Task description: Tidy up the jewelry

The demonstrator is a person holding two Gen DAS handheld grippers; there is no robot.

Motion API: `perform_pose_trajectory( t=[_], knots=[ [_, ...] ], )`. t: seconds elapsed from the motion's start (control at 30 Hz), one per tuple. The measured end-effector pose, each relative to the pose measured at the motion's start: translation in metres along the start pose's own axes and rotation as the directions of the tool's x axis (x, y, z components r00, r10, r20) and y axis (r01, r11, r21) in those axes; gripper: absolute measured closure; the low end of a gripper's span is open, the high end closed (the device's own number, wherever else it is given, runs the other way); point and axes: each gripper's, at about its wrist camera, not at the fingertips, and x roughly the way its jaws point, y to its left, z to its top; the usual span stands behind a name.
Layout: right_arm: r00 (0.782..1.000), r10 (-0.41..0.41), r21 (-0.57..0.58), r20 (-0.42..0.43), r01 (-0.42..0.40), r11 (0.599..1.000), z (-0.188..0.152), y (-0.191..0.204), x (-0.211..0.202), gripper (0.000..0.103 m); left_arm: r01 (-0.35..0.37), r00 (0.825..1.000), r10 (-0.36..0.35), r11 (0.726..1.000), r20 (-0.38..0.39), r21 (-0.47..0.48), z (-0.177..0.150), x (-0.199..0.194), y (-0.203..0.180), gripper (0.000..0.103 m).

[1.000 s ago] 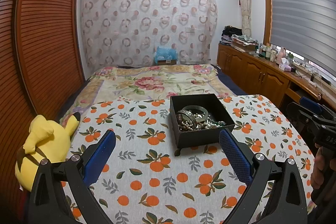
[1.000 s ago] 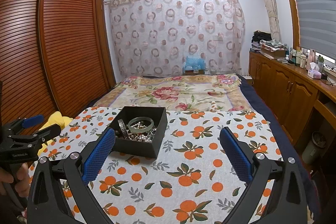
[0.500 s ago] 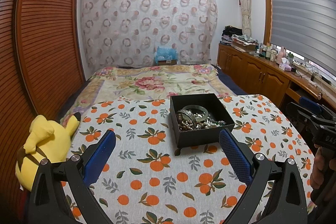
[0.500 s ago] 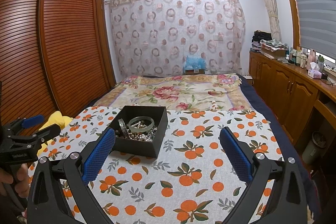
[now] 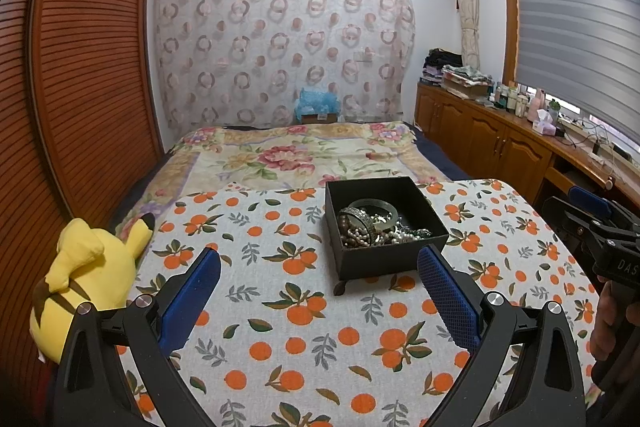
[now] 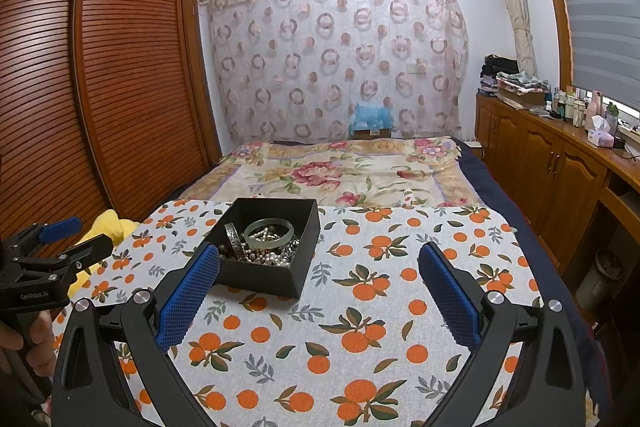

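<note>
The jewelry (image 5: 374, 227) is lying all heaped together in the black box (image 5: 394, 261) on the bench (image 5: 304, 343). The left gripper (image 5: 319, 285) and right gripper (image 6: 319, 283) are both hanging wide apart, holding nothing, pointing toward the box so either one could reach in.

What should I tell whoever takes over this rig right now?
Left gripper: open, empty, held above the orange-print cloth.
Right gripper: open, empty, held above the same cloth.
All visible jewelry sits heaped in the open black box: green bangle, silver bangle, tangled beads.
No jewelry lies on the cloth. This fits either gathered-up or awaiting sorting; check before acting.
</note>
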Motion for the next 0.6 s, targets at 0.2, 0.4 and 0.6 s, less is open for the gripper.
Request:
perform_pose_trajectory(
  t=[0.2, 0.4, 0.6],
  knots=[
    [1.000, 0.002, 0.001, 0.000, -0.002, 1.000, -0.0004, 0.0001, -0.0003, 0.003, -0.001, 1.000, 0.001, 1.000, 0.000, 0.000, 0.0001, 0.0000, 0.0000, 0.008],
    [1.000, 0.002, 0.002, 0.000, -0.002, 1.000, 0.0011, -0.0004, -0.0003, 0.003, 0.000, 1.000, 0.000, 1.000, 0.000, 0.000, 0.0003, 0.0001, 0.0001, 0.008],
    [1.000, 0.004, 0.001, 0.000, -0.004, 1.000, -0.0011, 0.0020, 0.0004, 0.003, -0.001, 1.000, 0.001, 1.000, -0.001, 0.001, 0.0004, 0.0000, -0.0001, 0.008]
  ],
)
